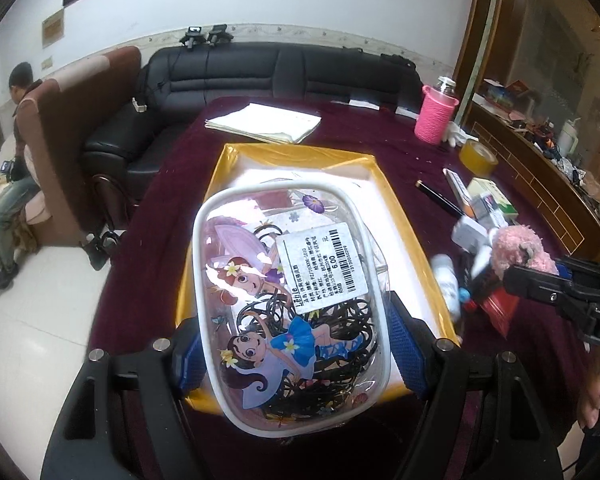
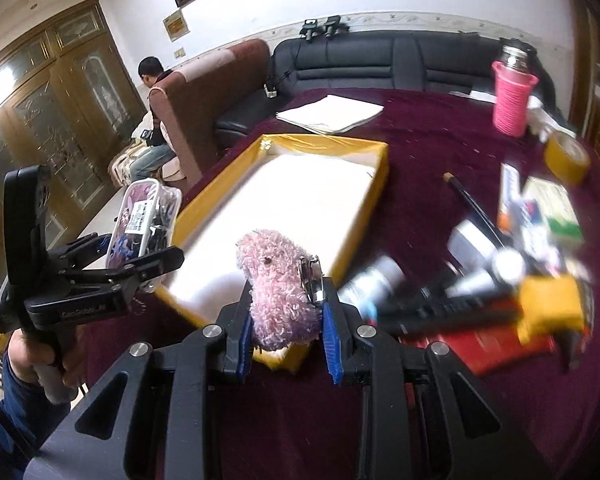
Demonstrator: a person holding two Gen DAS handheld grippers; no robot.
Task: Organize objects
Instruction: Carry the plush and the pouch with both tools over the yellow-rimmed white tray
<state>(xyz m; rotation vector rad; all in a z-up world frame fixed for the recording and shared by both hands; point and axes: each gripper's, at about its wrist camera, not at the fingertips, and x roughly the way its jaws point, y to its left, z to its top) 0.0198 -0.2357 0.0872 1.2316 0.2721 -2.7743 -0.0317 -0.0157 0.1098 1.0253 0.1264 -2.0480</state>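
My left gripper [image 1: 296,344] is shut on a clear cartoon-printed pouch [image 1: 288,300] with white piping, full of black hair ties, and holds it above the yellow box [image 1: 392,200] with a white inside. The pouch also shows in the right wrist view [image 2: 144,220], left of the box [image 2: 340,144]. My right gripper [image 2: 286,320] is shut on a pink fuzzy toy [image 2: 280,292] with a metal ring, at the box's near right corner. The toy shows in the left wrist view [image 1: 520,250] at the right.
A dark red cloth [image 2: 420,148] covers the table. Right of the box lie a black pen [image 2: 472,204], small boxes, a white bottle [image 2: 376,280] and a red booklet [image 2: 500,348]. Farther back stand a tape roll [image 2: 566,156], a pink-sleeved bottle [image 2: 510,96] and papers [image 2: 332,114].
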